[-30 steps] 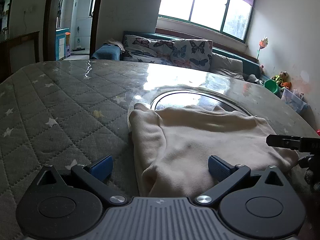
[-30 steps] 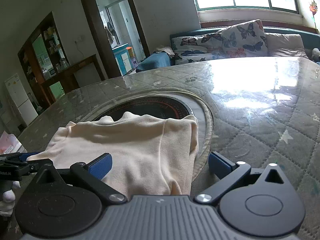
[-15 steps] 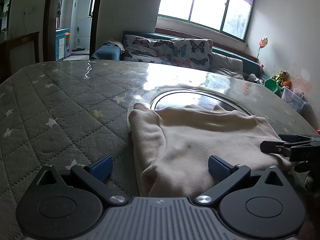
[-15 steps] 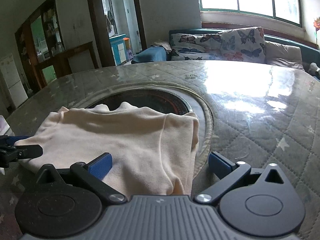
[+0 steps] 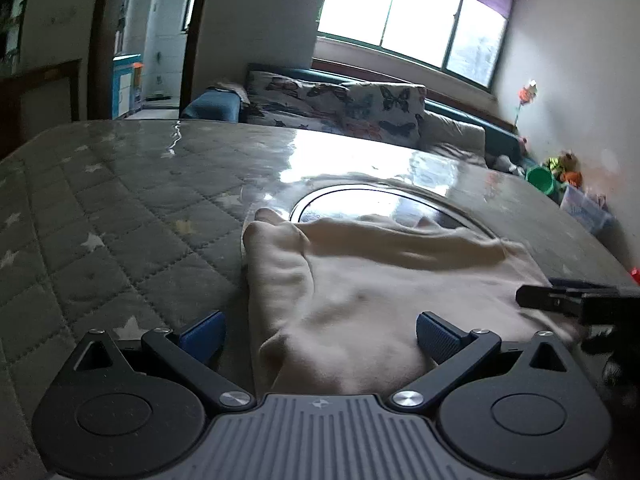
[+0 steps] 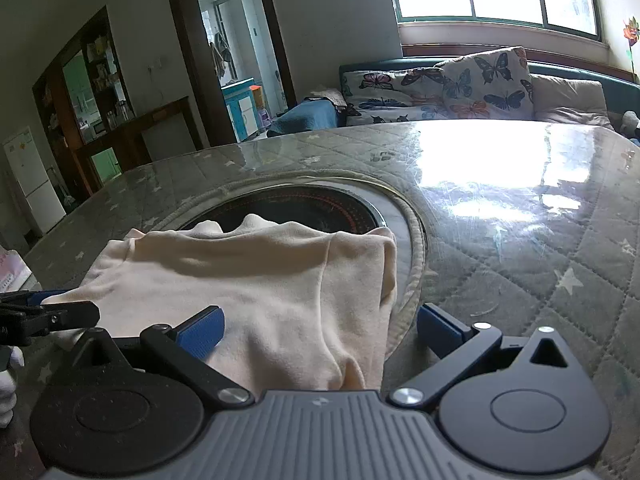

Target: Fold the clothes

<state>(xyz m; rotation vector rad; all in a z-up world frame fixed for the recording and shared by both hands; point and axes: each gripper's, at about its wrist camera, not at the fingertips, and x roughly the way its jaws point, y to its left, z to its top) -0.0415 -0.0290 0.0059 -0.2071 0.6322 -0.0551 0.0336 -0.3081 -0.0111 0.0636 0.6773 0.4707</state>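
Cream garment point(image 5: 360, 292), soft knit, plain, no print. Lying flat on quilted grey table cover with stars point(image 5: 100, 216), partly folded, near edge doubled over in rounded fold point(image 6: 352, 320). Far edge wavy, reaching over round glass inset in table middle point(image 6: 304, 204). Some shallow wrinkles across the top layer; one corner bunched at the far end point(image 5: 272, 220).

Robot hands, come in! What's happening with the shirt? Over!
Left gripper open, right gripper open, one at each near corner. Cream shirt flat on quilted table, ungrabbed. Nothing blocking.
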